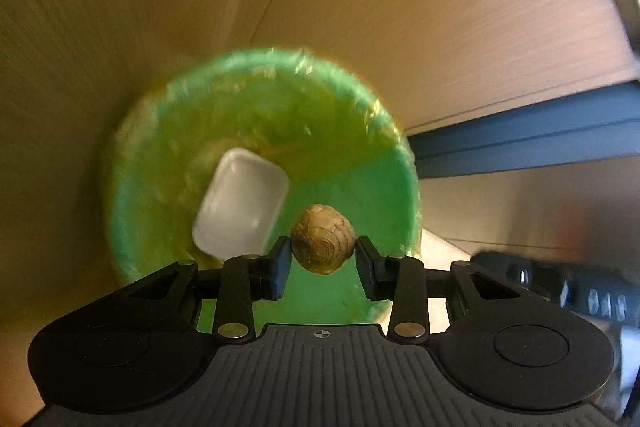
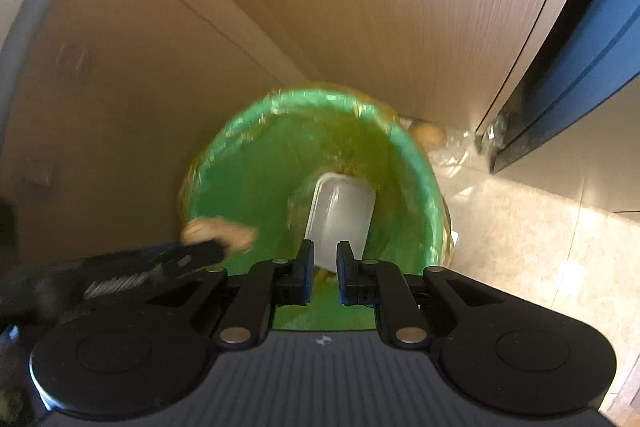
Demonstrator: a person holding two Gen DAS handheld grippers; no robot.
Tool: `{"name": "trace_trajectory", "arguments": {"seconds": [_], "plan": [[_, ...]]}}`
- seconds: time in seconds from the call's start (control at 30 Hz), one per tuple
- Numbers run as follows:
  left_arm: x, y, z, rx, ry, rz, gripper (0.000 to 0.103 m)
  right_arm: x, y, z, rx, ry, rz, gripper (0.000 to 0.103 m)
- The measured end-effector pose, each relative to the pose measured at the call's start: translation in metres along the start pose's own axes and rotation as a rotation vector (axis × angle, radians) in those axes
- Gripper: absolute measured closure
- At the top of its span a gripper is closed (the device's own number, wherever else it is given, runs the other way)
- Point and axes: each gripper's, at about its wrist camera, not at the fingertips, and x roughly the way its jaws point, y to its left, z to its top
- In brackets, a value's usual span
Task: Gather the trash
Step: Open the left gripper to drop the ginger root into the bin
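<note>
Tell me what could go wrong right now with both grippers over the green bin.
1. The left gripper holds the brown paper ball above the near part of the green bin; released here, it might bounce off the rim onto the floor.
2. The right gripper sits close beside it over the same opening, so the two could collide.
3. The clear plastic wrapper on the floor behind the bin could be missed.

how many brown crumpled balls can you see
2. One brown crumpled paper ball is gripped in the left tongs over the green lined bin. A second brown ball lies on the floor behind the bin. Others may be hidden.
</note>
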Motion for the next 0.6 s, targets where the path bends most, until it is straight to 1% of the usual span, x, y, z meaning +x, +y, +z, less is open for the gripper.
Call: {"name": "trace_trajectory", "arguments": {"seconds": [0.03,0.07,0.13,0.33,0.47,0.53,0.6], "plan": [[0.002,-0.001,-0.001,0.011,0.003,0.014,0.064,0.002,-0.001,-0.003,-0.011,0.005,-0.004,0.075],[0.002,-0.004,0.0,0.031,-0.002,0.038,0.064,0.003,0.0,-0.006,-0.019,0.007,-0.01,0.062],[-0.001,-0.009,-0.001,0.058,-0.013,0.061,0.064,0.004,0.005,-0.011,-0.039,0.006,-0.023,0.051],[-0.02,-0.011,0.005,0.023,-0.048,0.041,0.064,0.011,0.02,-0.009,-0.104,-0.01,-0.056,0.051],[-0.044,-0.016,0.005,0.015,-0.047,0.065,0.065,0.006,0.032,-0.004,-0.158,-0.045,-0.091,0.051],[-0.062,-0.023,0.006,0.055,-0.055,0.048,0.065,0.002,0.04,-0.002,-0.205,-0.072,-0.125,0.051],[-0.083,-0.033,0.005,0.109,-0.08,0.022,0.065,-0.004,0.049,0.0,-0.251,-0.108,-0.164,0.051]]}}
